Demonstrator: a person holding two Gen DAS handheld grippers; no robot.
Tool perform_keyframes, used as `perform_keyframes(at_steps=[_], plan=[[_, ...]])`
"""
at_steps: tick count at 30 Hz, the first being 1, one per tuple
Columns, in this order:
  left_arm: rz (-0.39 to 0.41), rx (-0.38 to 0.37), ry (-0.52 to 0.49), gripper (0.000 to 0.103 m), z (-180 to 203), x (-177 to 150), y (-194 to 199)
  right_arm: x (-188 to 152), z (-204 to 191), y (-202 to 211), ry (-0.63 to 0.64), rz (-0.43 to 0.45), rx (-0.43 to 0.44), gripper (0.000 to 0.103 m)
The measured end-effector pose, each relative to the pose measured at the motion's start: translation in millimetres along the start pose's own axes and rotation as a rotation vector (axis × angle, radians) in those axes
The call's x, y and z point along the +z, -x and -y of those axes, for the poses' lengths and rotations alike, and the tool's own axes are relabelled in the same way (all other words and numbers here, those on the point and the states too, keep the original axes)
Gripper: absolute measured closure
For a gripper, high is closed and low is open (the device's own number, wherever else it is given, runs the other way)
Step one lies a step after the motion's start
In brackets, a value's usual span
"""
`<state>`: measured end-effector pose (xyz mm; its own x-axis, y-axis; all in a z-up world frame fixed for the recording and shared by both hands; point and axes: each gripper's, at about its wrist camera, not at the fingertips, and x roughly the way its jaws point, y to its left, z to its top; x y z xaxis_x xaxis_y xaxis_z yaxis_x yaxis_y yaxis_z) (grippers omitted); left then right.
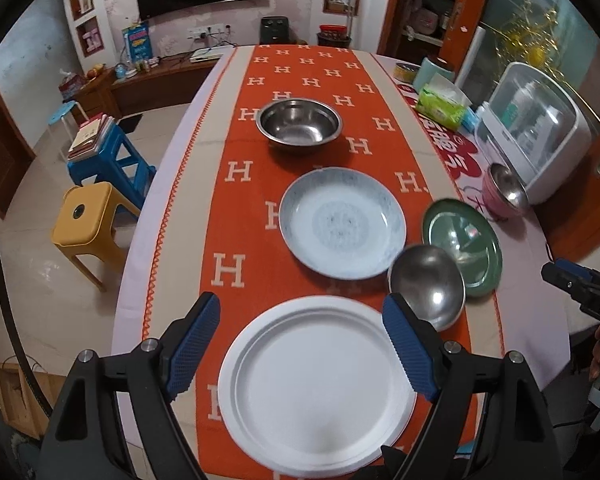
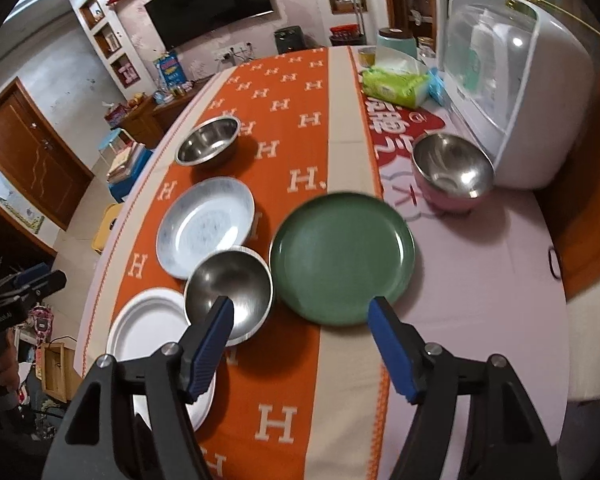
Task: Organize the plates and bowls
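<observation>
Both tools hang above the table, pointing steeply down, and neither has anything in its grip. The left gripper [image 1: 301, 322] has its ribbed blue pads spread wide over the white plate [image 1: 316, 388], whose near rim is cut off behind the tool's black frame. The right gripper [image 2: 302, 318] is also spread, nothing between the pads – one pad overlaps the small steel bowl [image 2: 229, 289] in the view, the other the near rim of the green plate [image 2: 342, 258], though whether they touch is hard to judge from this angle; they look to be above.

Down the orange runner [image 1: 300, 76] with its pale H pattern: a deep steel bowl [image 1: 299, 125] farthest, then a shallow speckled blue-grey plate [image 1: 342, 222], then the matte white plate nearest. The small steel bowl sits just beside the green plate, near the speckled plate's rim. Off the runner, on the pink cloth, a pink bowl with a shiny steel lining [image 2: 452, 170] stands close to a white lidded cabinet [image 2: 512, 80], well apart from the rest.

Motion blur softens the green plate's edge. Bare cloth lies right of the green plate; the table edge [image 1: 156, 208] curves close on the left.
</observation>
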<state>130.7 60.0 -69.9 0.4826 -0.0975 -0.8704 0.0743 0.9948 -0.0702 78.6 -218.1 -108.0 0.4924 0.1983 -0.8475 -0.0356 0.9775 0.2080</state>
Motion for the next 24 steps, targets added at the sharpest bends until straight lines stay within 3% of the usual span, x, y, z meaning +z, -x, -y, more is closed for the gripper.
perform_keyframes(at_steps=[12, 17, 20, 24], plan=[[0.012, 0.077, 0.1, 0.021, 12.8, 33.8, -21.2, 79.9, 11.2, -30.1, 0.069, 0.049, 0.128, 0.033], [0.007, 0.084, 0.17, 0.021, 9.9, 41.2, -37.8, 107.7, 18.8, -59.8, 0.007, 0.049, 0.242, 0.032], [0.001, 0.087, 0.209, 0.021, 8.2, 45.9, -51.6, 116.8, 19.1, -81.1, -0.011, 0.043, 0.266, 0.032], [0.003, 0.103, 0.222, 0.021, 10.1, 51.1, -71.1, 122.4, 19.8, -115.6, -0.045, -0.003, 0.336, 0.032]])
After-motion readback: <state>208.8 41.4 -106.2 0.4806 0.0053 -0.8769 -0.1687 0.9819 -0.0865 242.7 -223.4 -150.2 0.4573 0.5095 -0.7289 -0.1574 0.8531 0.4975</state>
